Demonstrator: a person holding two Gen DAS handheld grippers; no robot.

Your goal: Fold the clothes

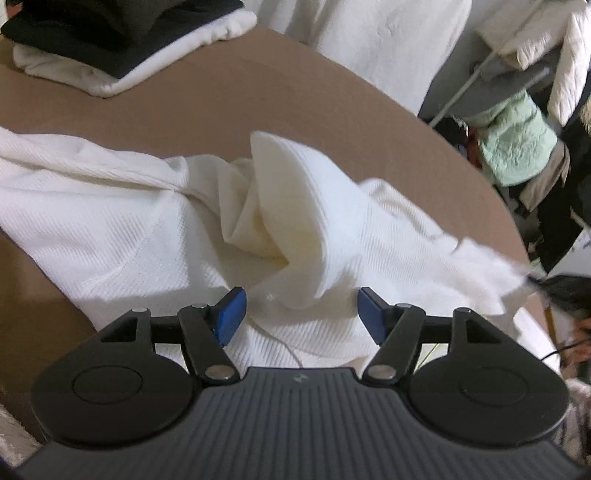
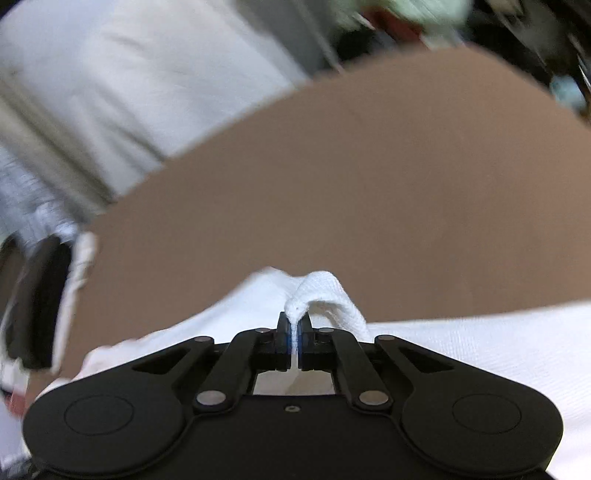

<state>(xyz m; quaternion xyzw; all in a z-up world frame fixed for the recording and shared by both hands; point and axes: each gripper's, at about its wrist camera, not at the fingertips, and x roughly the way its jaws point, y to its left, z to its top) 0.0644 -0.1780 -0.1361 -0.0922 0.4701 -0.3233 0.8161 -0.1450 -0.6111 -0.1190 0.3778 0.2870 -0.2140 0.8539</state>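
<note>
A white knit garment (image 1: 155, 229) lies rumpled across the brown table (image 1: 295, 96), with a raised fold (image 1: 295, 192) standing up in its middle. My left gripper (image 1: 301, 312) is open just above the garment, its blue pads on either side of the fold's near end, holding nothing. My right gripper (image 2: 293, 332) is shut on a pinched edge of the white garment (image 2: 317, 291), lifted a little above the table (image 2: 369, 184). The right gripper also shows blurred at the far right of the left wrist view (image 1: 561, 291), pulling the cloth edge.
A folded stack of black and white clothes (image 1: 110, 40) sits at the table's far left corner. White fabric (image 1: 369, 33) hangs beyond the far edge. Clutter with a mint green jacket (image 1: 517, 140) stands off the table to the right.
</note>
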